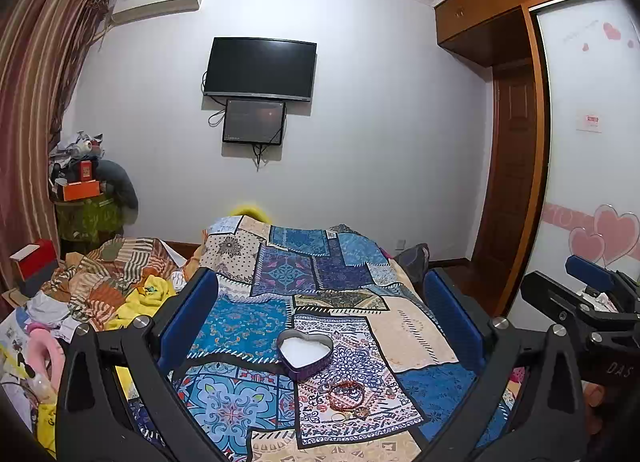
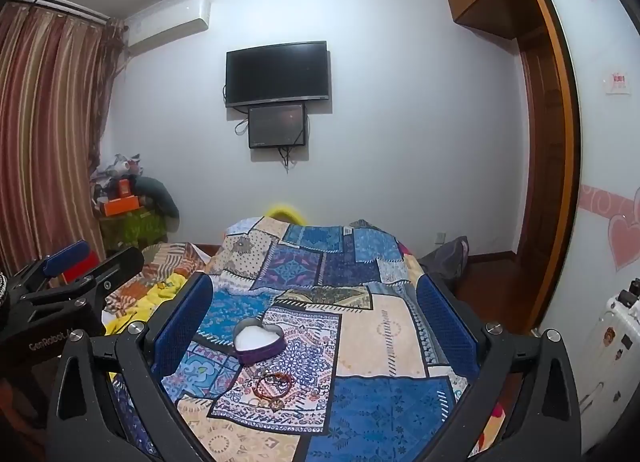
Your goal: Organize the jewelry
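One heart-shaped tin sits open on the patchwork bed. Just beside it lies a small jewelry pile, count unclear. Left gripper and right gripper hover, fingers spread wide, holding nothing.

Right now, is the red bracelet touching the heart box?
Apart. In the left wrist view a strip of patterned cloth shows between the heart box and the red bracelet; the right wrist view shows the same gap.
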